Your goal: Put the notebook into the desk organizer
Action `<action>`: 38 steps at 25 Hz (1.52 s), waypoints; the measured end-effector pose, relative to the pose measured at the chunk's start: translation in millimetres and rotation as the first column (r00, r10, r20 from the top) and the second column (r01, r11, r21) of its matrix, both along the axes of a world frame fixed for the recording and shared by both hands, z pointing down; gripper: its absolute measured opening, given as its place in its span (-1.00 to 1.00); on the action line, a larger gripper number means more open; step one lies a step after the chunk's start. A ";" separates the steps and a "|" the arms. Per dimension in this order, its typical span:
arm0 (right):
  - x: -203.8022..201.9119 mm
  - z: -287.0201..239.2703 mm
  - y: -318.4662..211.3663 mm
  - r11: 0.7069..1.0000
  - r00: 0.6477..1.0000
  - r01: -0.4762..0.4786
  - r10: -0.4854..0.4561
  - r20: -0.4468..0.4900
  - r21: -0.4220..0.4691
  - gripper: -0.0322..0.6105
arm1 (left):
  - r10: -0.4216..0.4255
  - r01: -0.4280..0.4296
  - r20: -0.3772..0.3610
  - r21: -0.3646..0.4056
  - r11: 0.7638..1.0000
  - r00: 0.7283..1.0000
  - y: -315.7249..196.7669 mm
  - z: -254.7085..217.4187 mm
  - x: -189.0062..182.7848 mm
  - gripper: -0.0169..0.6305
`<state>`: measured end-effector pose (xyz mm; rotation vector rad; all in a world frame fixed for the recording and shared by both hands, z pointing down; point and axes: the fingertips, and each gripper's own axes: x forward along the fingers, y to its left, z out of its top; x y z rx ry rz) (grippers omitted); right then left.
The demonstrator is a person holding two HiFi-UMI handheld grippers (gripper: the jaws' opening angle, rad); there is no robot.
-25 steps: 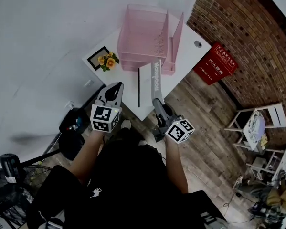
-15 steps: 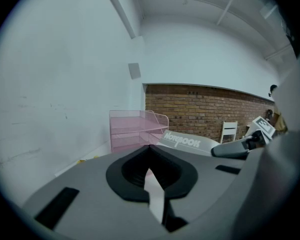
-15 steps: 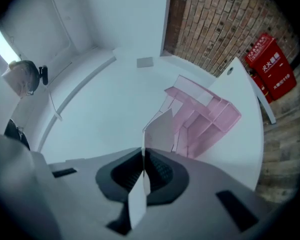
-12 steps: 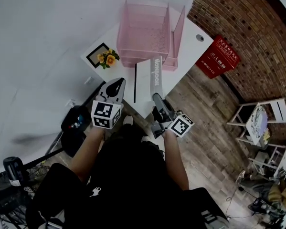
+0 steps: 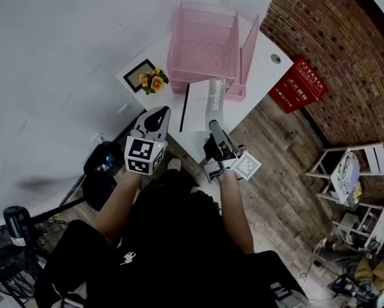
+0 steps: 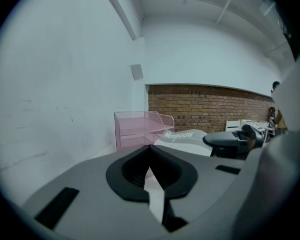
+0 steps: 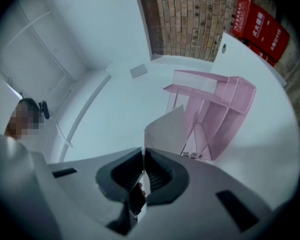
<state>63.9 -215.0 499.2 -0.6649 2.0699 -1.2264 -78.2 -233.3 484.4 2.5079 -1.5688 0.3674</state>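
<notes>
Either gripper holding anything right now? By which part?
The right gripper is clamped on the notebook at its near end, the end toward the person. The left gripper holds nothing, jaws together.

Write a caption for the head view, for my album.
From above: the right gripper clamps a white notebook, pointing it at the pink desk organizer.

A thin grey notebook point(image 5: 215, 99) stands on edge, its near end pinched in the right gripper point(image 5: 213, 126), and reaches forward from the jaws. Its far end is close to the pink wire-mesh desk organizer point(image 5: 201, 43), straight ahead of that gripper.
</notes>
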 end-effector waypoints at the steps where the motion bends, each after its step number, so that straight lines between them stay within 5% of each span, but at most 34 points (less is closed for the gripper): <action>1: -1.0 0.3 -0.2 1.000 1.000 -0.001 0.001 0.029 -0.015 -0.87 | 0.002 -0.002 0.001 -0.001 1.000 1.000 -0.4 0.2 -0.8 -0.94; 19: 15.5 5.3 -20.5 0.999 0.955 -0.032 0.031 0.297 -0.003 -0.87 | 0.016 -0.016 0.018 0.004 1.000 1.000 -4.9 0.1 -3.9 -0.94; 32: 5.9 66.4 -61.7 0.977 0.958 -0.107 0.151 0.242 -0.185 -0.87 | 0.035 -0.035 0.018 -0.013 0.999 0.999 -20.1 8.3 -9.9 -0.94; 38: 4.2 77.7 -77.9 0.959 0.969 -0.170 0.205 0.139 -0.228 -0.86 | 0.062 -0.061 0.013 -0.023 0.998 0.998 -29.6 12.1 -9.7 -0.94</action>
